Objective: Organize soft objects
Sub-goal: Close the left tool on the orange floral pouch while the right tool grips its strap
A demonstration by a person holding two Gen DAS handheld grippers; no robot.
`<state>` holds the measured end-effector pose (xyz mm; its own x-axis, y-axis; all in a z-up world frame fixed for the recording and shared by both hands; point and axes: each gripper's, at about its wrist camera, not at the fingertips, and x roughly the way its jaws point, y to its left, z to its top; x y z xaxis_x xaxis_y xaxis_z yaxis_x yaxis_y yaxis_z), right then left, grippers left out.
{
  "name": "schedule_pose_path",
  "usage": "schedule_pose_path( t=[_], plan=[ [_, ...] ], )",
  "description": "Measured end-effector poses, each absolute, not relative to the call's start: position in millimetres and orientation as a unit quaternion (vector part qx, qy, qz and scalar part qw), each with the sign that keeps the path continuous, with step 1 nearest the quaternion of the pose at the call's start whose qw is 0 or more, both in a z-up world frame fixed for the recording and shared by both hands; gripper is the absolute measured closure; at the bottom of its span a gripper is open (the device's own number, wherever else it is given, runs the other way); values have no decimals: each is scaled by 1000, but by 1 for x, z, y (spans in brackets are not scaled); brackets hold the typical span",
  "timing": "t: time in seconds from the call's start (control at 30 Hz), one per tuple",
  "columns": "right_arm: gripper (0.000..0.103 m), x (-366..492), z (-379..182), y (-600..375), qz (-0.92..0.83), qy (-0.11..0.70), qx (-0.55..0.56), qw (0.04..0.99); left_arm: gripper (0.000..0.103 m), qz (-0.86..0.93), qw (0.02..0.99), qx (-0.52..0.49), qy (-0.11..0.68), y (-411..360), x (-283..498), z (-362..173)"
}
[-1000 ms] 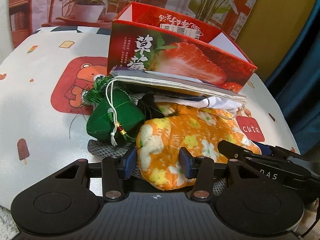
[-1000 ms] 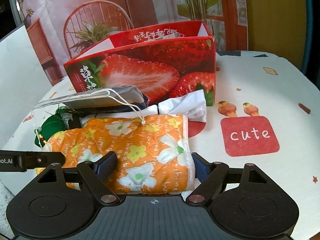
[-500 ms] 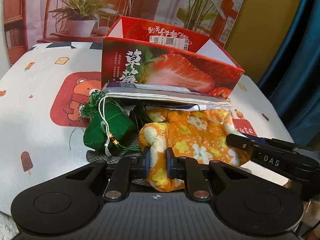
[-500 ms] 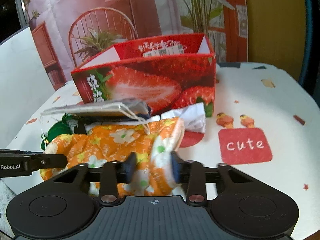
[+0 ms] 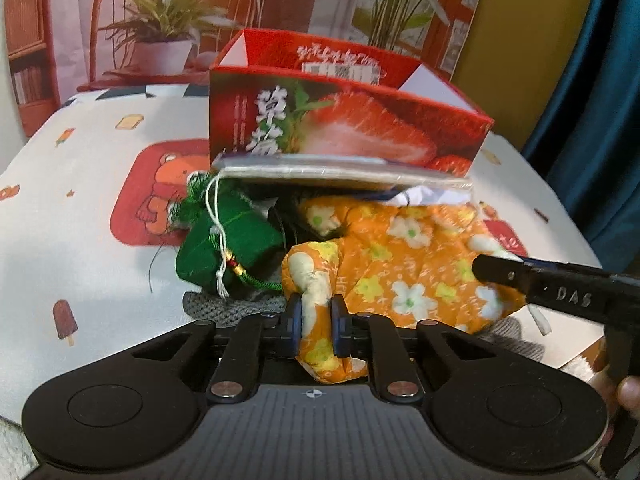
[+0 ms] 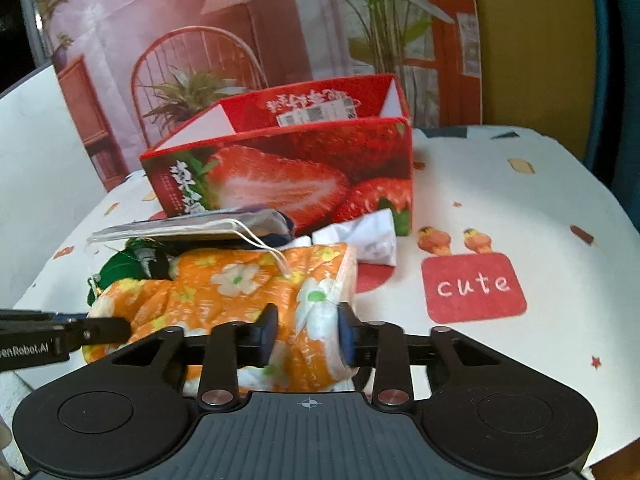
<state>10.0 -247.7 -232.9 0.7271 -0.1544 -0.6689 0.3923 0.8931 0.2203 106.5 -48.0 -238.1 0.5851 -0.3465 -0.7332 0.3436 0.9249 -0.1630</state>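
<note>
White cartoon-print tablecloth [image 6: 500, 208], printed backdrop [image 6: 280, 20], perhaps paper

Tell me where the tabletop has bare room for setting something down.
Free: right of the strawberry box, around the "cute" patch, and left of the green pouch, over the bear print. Crowded: in front of the box, where the orange cloth, the pouch and a flat packet pile up.

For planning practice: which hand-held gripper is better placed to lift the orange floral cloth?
Left hand-held gripper: its jaws just closed tight on the cloth; the right hand-held gripper's just widened around it.
</note>
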Motion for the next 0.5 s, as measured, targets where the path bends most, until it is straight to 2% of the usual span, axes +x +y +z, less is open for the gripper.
schedule_pose_path(
  t=[0.2, 0.33, 0.37, 0.4, 0.43, 0.5],
  plan=[
    [48, 15, -252, -264, -148, 349, 224, 898, 87, -193, 889, 17, 416, -52, 108, -246],
    [47, 17, -262, -272, -138, 343, 260, 892, 87, -193, 887, 16, 420, -52, 109, -251],
    [51, 16, -263, -272, -134, 341, 265, 892, 87, -194, 887, 14, 420, -52, 109, -251],
    [61, 16, -263, -272, -130, 339, 266, 893, 87, -194, 887, 13, 419, -52, 109, -251],
    [67, 16, -262, -269, -125, 337, 261, 896, 87, -194, 887, 12, 418, -52, 109, -250],
    [88, 17, -256, -263, -124, 335, 239, 903, 89, -195, 889, 14, 415, -53, 108, -250]
  ],
)
